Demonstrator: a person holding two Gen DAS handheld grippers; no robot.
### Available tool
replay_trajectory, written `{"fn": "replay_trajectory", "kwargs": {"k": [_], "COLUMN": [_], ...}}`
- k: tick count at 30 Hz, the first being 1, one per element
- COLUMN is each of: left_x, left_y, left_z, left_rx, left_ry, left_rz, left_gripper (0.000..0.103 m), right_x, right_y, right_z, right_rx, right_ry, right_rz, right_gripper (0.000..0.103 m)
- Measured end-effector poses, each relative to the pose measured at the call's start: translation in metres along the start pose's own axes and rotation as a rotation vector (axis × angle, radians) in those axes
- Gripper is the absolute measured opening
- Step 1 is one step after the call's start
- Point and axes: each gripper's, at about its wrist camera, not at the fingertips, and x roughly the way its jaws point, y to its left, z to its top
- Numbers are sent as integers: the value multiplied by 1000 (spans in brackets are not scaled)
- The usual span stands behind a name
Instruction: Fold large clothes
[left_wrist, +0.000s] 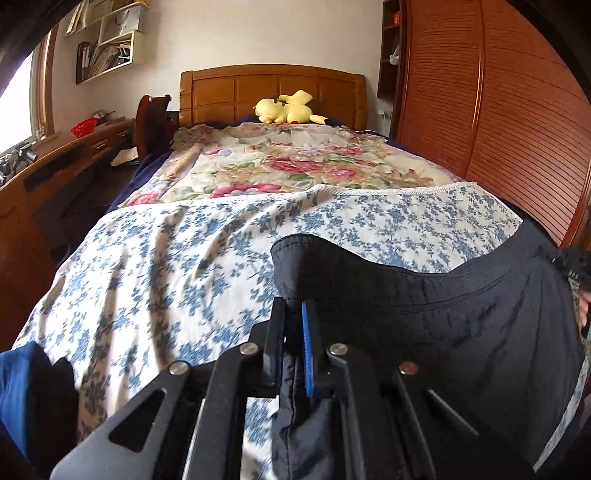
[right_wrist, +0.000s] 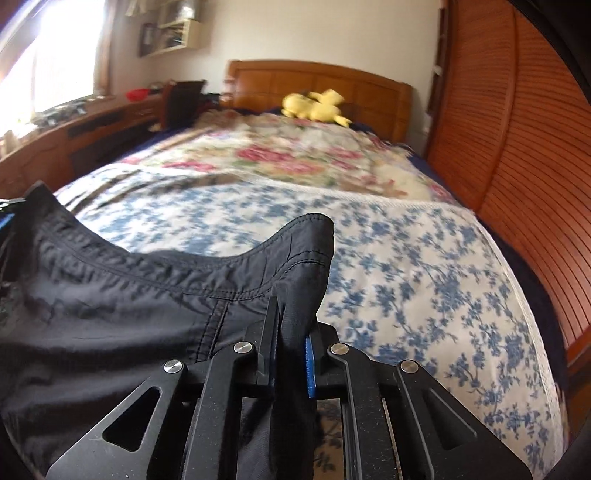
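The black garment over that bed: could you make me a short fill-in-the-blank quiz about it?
1. Both tools, left tool and right tool, are clamped on the ____ garment.
2. The plush toy by the headboard is ____.
3. The sheet under the garment has ____ flowers.

Missing words: black; yellow; blue

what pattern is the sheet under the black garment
Small blue flowers on white, clearest in the left wrist view: sheet, black garment.
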Motion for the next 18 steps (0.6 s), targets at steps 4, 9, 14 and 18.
{"fn": "replay_trajectory", "kwargs": {"k": [4,9,14,18], "left_x": [12,15,-7,-33], "left_y": [-12,-15,-19,-31], "left_z": [0,-9,-14,-26], "left_rx": [34,34,66,85], "left_ry": [17,41,19,12], "left_rz": [6,21,17,-21], "left_gripper": [7,12,24,29], "right_x": [29,46,25,-7], "right_y": [0,4,9,19], "right_z": [-12,-30,-33,-33], "right_rx": [-1,-7,-23,-33], "right_ry": [85,136,103,61], "right_rz": [-21,-18,-31,17], "right_gripper": [8,15,43,44]}}
